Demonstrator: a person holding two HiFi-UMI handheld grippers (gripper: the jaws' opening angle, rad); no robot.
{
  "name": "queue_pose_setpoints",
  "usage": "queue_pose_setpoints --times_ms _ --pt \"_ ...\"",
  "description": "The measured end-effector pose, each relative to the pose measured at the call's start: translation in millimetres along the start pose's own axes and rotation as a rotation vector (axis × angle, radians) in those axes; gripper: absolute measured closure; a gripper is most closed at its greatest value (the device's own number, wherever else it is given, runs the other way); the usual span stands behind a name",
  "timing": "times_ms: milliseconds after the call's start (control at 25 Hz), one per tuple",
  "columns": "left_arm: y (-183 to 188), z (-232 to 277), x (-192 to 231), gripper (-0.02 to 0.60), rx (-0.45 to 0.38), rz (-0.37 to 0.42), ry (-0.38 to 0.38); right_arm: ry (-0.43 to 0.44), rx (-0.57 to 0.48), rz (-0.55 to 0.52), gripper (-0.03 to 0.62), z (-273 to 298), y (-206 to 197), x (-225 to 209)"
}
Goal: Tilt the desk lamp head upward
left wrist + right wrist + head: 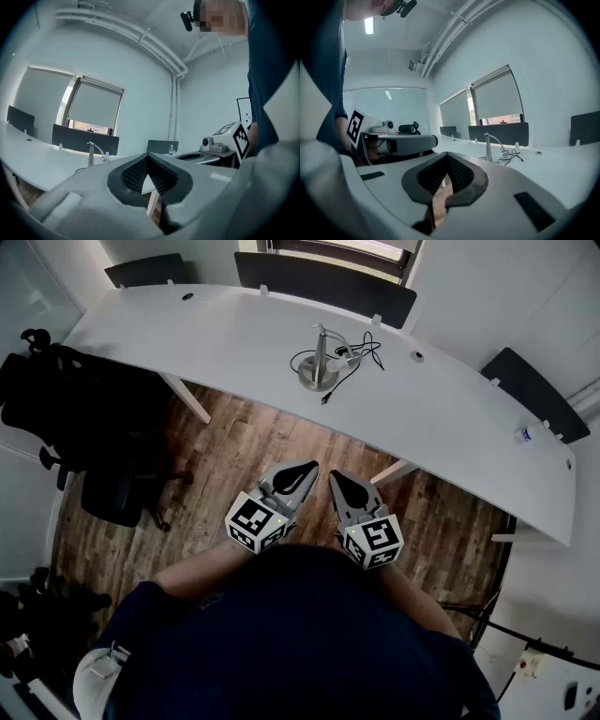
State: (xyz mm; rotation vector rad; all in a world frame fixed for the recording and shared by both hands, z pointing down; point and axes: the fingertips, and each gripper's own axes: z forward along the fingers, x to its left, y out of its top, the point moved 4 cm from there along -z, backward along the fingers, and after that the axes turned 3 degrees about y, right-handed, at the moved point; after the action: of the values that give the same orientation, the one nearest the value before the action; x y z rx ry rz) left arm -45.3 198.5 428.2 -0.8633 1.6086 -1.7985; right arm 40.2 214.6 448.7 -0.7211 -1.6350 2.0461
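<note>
Desk lamp [321, 354] on white desk [450, 418]: post upright, head drooping to my right. Left gripper [304, 469] and right gripper [337, 478] both pressed together, empty, well apart from it.

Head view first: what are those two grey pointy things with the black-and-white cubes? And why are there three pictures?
Those are hand-held grabbers. A person holds one in each hand: the left gripper and the right gripper. The cubes are part of them. The head view comes from a camera on the person's head, looking down. The other two pictures come from little cameras riding on each gripper, looking along its jaws. Both pairs of jaws are closed and hold nothing. On the long white desk stands a silver desk lamp with a black cable, and a little bottle sits far right.
</note>
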Motion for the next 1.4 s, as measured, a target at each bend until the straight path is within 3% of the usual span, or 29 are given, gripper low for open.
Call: queue_pose_setpoints --times_ms 600,1040,1240,1400 --pt "-2 13 -3 0.575 0.013 -0.005 0.027 0.034 -0.008 -0.004 0.585 -2 -2 -12" --pt "-22 36 -25 0.575 0.050 -0.009 0.102 0.074 -0.018 -0.031 0.583 -17 -12 -44" --pt "-21 52 -9 0.575 0.035 -0.009 0.115 0.073 -0.011 -0.051 0.583 -6 -10 -60" --pt "-20 76 13 0.575 0.024 -0.014 0.079 0.042 0.007 -0.068 0.583 17 -6 -81"
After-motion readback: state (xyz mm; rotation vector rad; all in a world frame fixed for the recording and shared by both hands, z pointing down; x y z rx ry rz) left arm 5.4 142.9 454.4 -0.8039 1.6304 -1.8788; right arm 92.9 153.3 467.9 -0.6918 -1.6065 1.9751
